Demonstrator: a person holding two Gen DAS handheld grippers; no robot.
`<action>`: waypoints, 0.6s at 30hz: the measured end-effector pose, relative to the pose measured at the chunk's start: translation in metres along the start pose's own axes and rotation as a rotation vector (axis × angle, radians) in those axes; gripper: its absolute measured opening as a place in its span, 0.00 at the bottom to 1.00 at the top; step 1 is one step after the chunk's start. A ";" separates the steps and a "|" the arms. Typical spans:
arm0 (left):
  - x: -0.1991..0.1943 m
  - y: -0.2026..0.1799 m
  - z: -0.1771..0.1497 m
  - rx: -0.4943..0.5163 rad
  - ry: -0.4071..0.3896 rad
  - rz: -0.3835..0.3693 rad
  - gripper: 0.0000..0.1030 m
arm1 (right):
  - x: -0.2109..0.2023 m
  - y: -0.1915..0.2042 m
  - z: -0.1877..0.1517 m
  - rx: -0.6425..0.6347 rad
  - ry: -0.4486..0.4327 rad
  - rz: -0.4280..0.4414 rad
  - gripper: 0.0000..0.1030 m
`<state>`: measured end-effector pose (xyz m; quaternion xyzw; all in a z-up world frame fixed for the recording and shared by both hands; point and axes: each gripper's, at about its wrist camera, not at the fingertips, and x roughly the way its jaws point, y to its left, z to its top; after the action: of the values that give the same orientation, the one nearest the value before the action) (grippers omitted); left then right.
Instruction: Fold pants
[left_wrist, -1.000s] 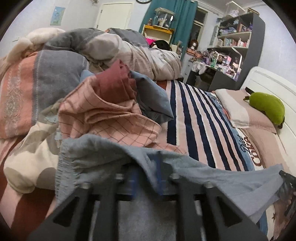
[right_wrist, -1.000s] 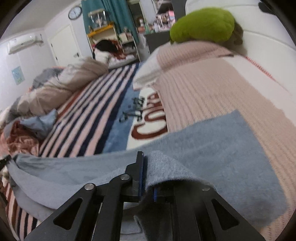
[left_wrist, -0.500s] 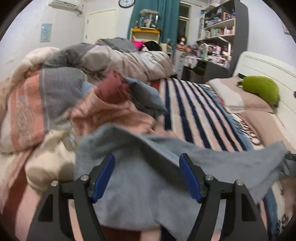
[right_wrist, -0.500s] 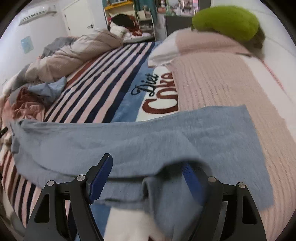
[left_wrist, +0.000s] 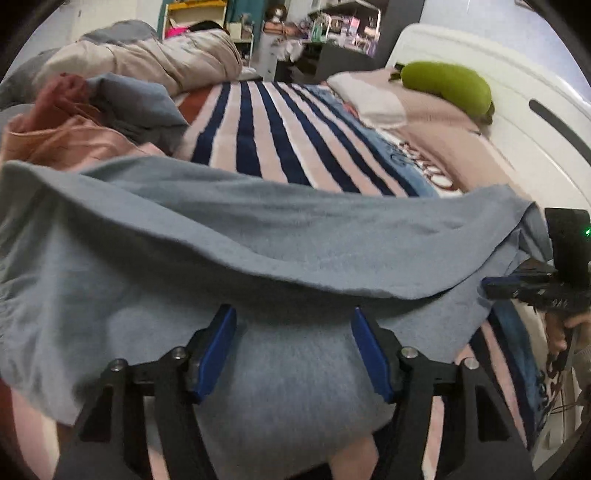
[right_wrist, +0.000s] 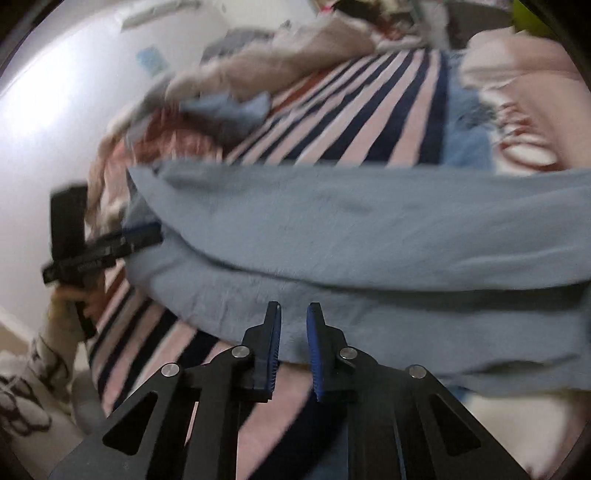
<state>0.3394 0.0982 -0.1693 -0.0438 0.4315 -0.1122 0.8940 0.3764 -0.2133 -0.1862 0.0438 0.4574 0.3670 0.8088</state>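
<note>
The grey-blue pants (left_wrist: 258, 236) lie folded lengthwise across the striped blanket, one layer over the other; they also show in the right wrist view (right_wrist: 369, 229). My left gripper (left_wrist: 293, 321) is open and empty, its blue pads just above the near edge of the pants. My right gripper (right_wrist: 293, 314) has its jaws narrowly apart with nothing between them, at the near edge of the pants. Each gripper shows in the other's view, the right one (left_wrist: 517, 286) at the pants' right end and the left one (right_wrist: 122, 240) at their left end.
A heap of pink, red and blue clothes (left_wrist: 85, 122) and a rolled duvet (left_wrist: 155, 62) lie at the far left of the bed. A green pillow (left_wrist: 447, 85) rests by the white headboard (left_wrist: 517, 122). The striped blanket (left_wrist: 273, 133) stretches beyond the pants.
Both grippers let go of the pants and drew back. The pants dropped flat onto the blanket. The right gripper's jaws have since narrowed and it swung left.
</note>
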 end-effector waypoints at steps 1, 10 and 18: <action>0.007 0.000 0.002 0.000 0.015 -0.004 0.53 | 0.010 0.000 0.001 -0.001 0.010 -0.006 0.08; 0.033 0.009 0.023 0.036 0.025 0.047 0.40 | 0.035 -0.011 0.029 0.025 -0.039 -0.044 0.03; 0.049 0.035 0.068 -0.002 0.039 0.030 0.40 | 0.058 -0.025 0.071 -0.004 -0.044 -0.179 0.03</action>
<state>0.4280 0.1190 -0.1703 -0.0362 0.4496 -0.0991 0.8870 0.4628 -0.1760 -0.1960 0.0093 0.4410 0.2931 0.8482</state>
